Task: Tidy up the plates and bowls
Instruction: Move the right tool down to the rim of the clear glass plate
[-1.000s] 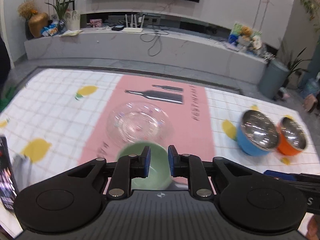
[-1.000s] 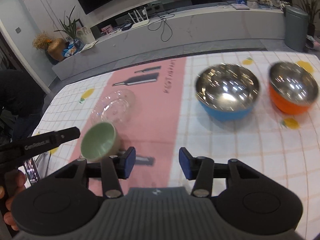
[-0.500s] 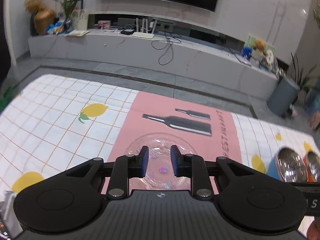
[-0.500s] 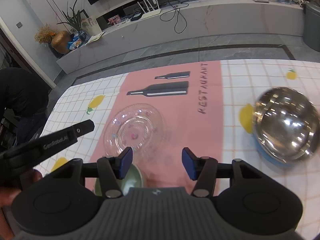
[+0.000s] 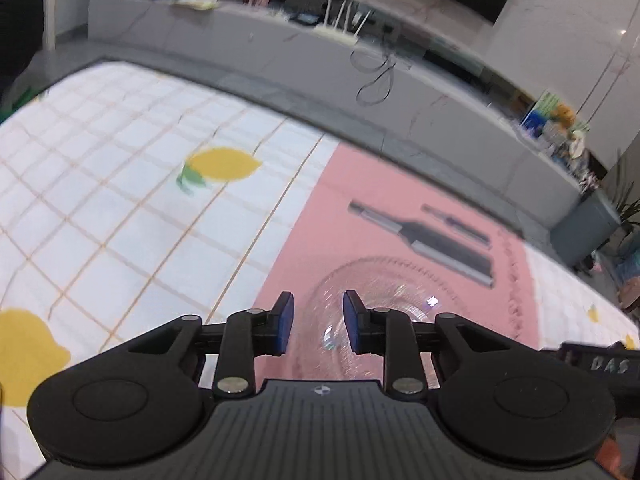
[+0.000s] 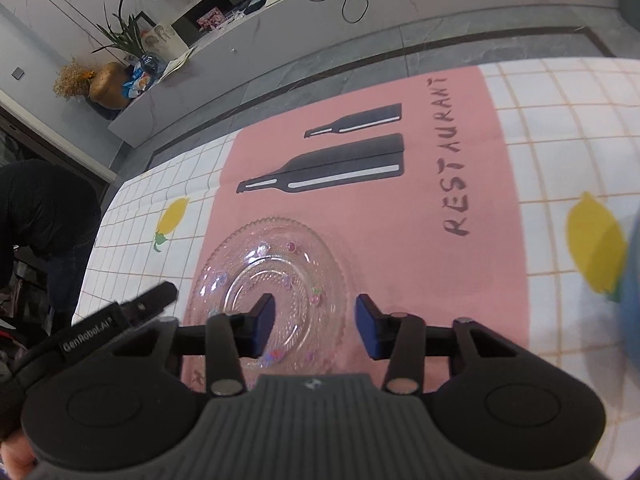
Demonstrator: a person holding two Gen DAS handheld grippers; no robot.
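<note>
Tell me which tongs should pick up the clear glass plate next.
Probably the right tongs: they stand open with the far right rim of the clear patterned glass plate between their pads. The left tongs are narrower, over the plate's left part.

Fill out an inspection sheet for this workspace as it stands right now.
Surface: checked lemon-print tablecloth with a pink placemat on it.
Job's things: clear glass plate lies flat on the placemat; a blurred blue object shows at the right edge.
Clutter: nothing seen on the table.
Grippers: left gripper has a narrow gap, nothing in it; right gripper open and empty, jaws just closing a little. Both hang over the plate's near part.
Cables: loose black cable hangs down the grey TV bench.
Surroundings: potted plant, grey bin, a person in dark clothes.
</note>
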